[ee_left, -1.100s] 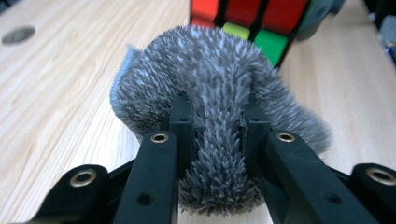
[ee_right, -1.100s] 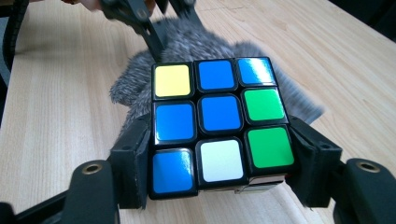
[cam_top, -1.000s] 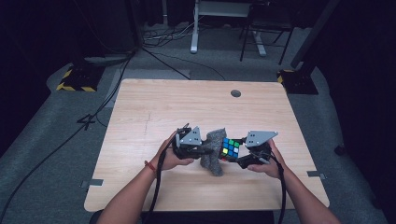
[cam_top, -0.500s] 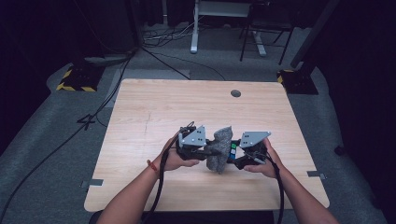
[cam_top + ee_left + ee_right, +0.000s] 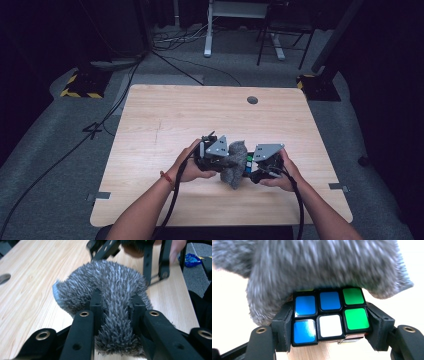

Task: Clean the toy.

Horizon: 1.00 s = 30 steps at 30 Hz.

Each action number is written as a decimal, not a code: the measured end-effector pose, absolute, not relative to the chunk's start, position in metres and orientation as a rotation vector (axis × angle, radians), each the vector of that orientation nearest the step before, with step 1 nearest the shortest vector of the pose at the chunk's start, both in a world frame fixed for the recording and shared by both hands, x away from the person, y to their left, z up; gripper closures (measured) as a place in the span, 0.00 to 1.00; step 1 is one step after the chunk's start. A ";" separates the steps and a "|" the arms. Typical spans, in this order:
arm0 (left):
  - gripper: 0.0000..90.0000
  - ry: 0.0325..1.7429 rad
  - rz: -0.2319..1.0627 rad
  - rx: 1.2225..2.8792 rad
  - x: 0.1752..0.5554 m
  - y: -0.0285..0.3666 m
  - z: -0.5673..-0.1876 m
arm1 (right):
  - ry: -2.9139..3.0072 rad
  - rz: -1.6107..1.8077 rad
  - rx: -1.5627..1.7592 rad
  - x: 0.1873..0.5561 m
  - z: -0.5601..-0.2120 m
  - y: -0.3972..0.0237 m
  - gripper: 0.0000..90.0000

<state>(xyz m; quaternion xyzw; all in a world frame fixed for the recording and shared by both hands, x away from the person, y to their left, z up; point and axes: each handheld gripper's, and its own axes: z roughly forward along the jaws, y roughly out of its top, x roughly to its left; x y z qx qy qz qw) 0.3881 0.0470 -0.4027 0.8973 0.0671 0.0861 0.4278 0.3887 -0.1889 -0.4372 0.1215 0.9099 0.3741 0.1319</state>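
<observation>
Since the earlier frames the two hands have drawn closer together over the near middle of the table point(image 5: 165, 120), and the cube, whose colours lay open to the high view, now sits mostly under the grey cloth.

The fuzzy grey cloth point(image 5: 234, 167) hangs between the two claws, bunched and draped, above the wood. The left claw point(image 5: 116, 311) is pinched tight on a fold of it, the pile squeezed between both black jaws. In the right gripper view the cloth lies over the top row of the puzzle cube point(image 5: 329, 315), touching it.

The right claw point(image 5: 329, 322) is clamped on the cube, one jaw pressed to each side face; blue, white and green squares face the camera.

Judging by this, the work looks like wiping or wrapping the cube with the cloth, and it appears underway: the cloth is on the upper face, while the front face and lower rows remain bare. Turning the cube or dragging the cloth further seems to be what is left.

No container stands on the table.
</observation>
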 end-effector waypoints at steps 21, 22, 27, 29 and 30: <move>0.80 0.370 0.063 2.241 0.420 0.060 -0.454 | 2.504 1.415 0.382 0.387 -0.411 -0.216 0.38; 0.80 0.348 0.046 2.224 0.419 0.059 -0.454 | 2.503 1.431 0.385 0.387 -0.410 -0.217 0.38; 0.80 0.300 0.009 2.156 0.412 0.054 -0.450 | 2.505 1.438 0.376 0.387 -0.413 -0.216 0.38; 0.80 0.305 -0.028 2.106 0.413 0.058 -0.449 | 2.507 1.458 0.376 0.388 -0.412 -0.218 0.38; 0.80 0.309 -0.037 2.088 0.413 0.059 -0.449 | 2.510 1.461 0.376 0.389 -0.412 -0.219 0.38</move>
